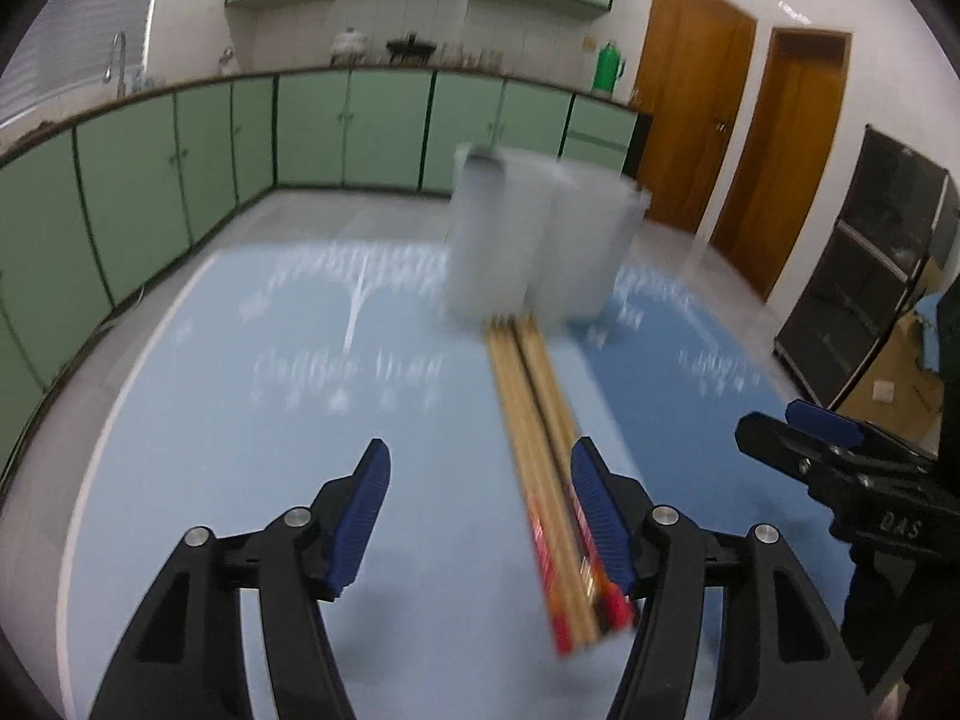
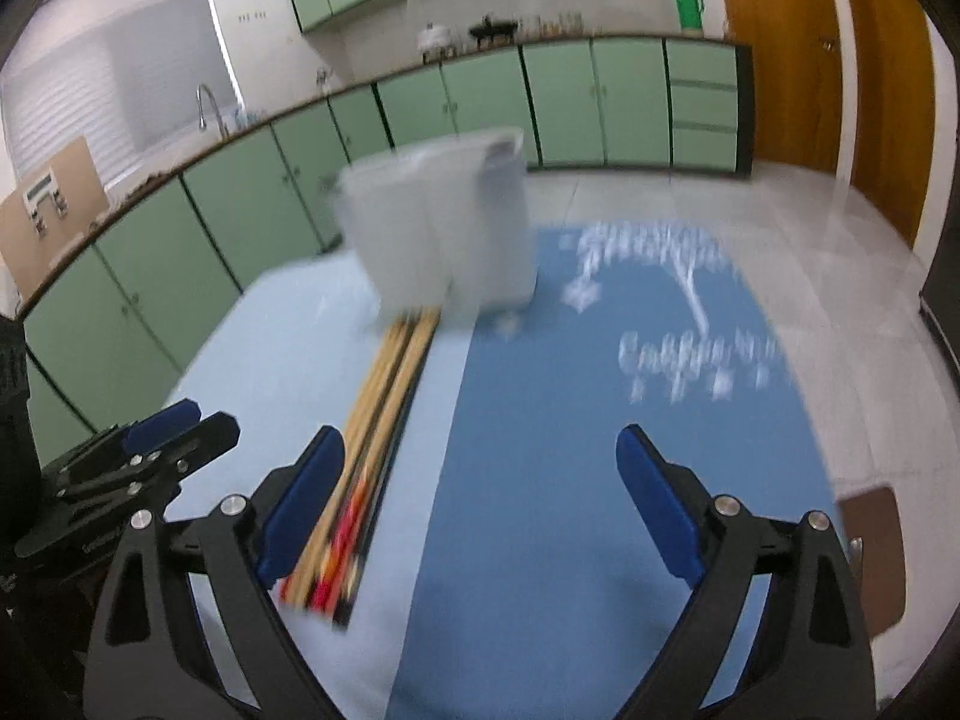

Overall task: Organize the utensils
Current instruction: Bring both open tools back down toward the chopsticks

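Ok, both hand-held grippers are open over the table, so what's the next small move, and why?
Probably slide the left hand-held gripper slightly right to straddle the chopsticks, then close. Both it and the right hand-held gripper are open and hold nothing. The bundle lies flat on the blue tablecloth beside the left one's right finger, its far end near the translucent holder. Motion blur hides finer detail.

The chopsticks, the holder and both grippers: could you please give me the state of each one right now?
chopsticks: lying flat in a bundle on the blue mat, tips toward the holder, ungripped.
utensil holder: upright on the mat; contents too blurred to tell.
left gripper: open, holding nothing, chopsticks beside its right finger.
right gripper: open, holding nothing.
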Available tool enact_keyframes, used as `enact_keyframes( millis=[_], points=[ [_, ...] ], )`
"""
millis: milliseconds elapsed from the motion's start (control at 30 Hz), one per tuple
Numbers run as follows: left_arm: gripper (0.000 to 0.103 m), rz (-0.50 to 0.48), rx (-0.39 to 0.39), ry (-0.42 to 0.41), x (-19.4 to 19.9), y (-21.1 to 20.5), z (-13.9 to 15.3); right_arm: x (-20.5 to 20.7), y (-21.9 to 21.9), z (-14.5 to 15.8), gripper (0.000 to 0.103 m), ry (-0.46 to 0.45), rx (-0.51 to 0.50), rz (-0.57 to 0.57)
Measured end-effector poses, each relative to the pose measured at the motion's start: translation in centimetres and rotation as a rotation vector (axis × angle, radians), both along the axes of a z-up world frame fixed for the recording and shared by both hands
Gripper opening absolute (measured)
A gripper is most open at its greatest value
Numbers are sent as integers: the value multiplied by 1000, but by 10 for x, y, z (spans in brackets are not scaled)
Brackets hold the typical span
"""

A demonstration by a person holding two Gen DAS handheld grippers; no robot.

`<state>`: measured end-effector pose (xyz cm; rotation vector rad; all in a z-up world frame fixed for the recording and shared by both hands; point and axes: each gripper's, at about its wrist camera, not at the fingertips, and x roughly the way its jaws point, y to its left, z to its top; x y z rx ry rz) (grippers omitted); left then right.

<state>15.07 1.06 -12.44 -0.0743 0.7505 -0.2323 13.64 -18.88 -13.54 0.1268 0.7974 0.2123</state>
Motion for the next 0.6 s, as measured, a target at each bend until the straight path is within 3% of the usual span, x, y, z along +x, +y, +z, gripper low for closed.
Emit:
enact_keyframes(
  millis=[300,600],
  points=[
    [62,17,56,88,-19,13,-29,-41,27,-27,89,55,-68,57],
    [63,27,70,122,-25,20,-42,-44,51,-41,89,85,-189,82]
  ],
)
